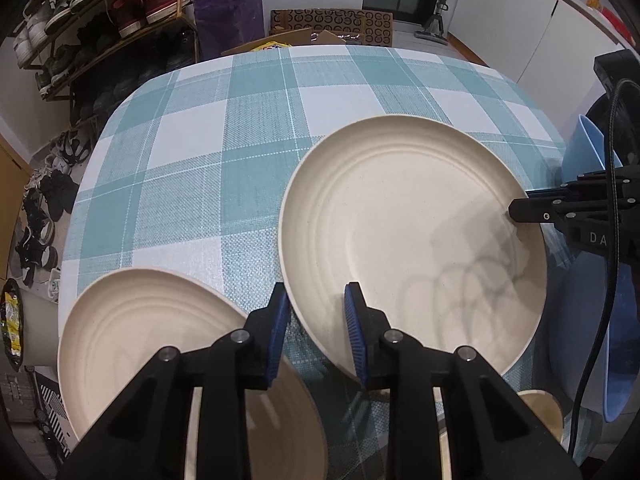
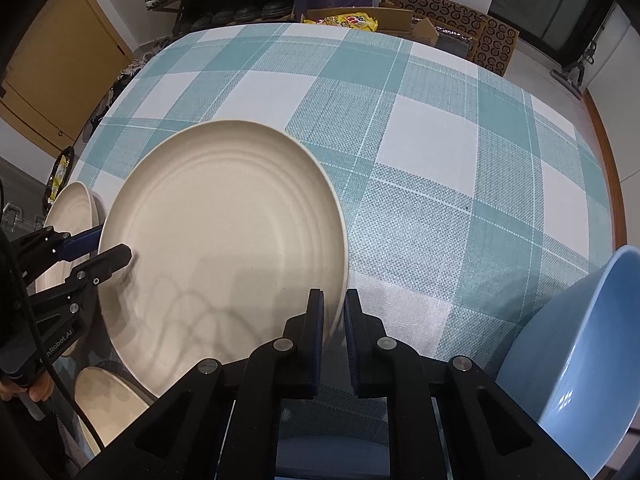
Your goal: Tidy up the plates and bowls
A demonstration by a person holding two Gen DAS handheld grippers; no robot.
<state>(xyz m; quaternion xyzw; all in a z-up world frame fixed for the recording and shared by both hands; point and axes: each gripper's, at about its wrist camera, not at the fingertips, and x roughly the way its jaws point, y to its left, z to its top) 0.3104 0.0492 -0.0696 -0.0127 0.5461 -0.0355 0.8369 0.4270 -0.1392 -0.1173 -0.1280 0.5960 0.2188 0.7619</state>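
**Tongs on the large plate: two-point hold**

Left tongs straddle the near rim of the large plate, one blue pad outside the rim and one on the inner face; I read this as a pinch on the rim. Right tongs are pressed together on the opposite rim, which stands edge-on between the pads. The large plate sits between both tongs, tilted, over the checked counter; I judge it lifted clear, though I cannot confirm the gap beneath it.

A second plate lies just beside the left tongs, low in the left wrist view. A blue bowl stands at the right, near the right tongs.

Procedure, as I judge it:
1. I move both hands together and at equal height, so neither rim twists out of its pads.
2. I level the large plate before lowering.
3. I centre it over the second plate if that is the stack, then release one side at a time.

Risk: the rims are thin and smooth, so uneven pull may slip a pad.
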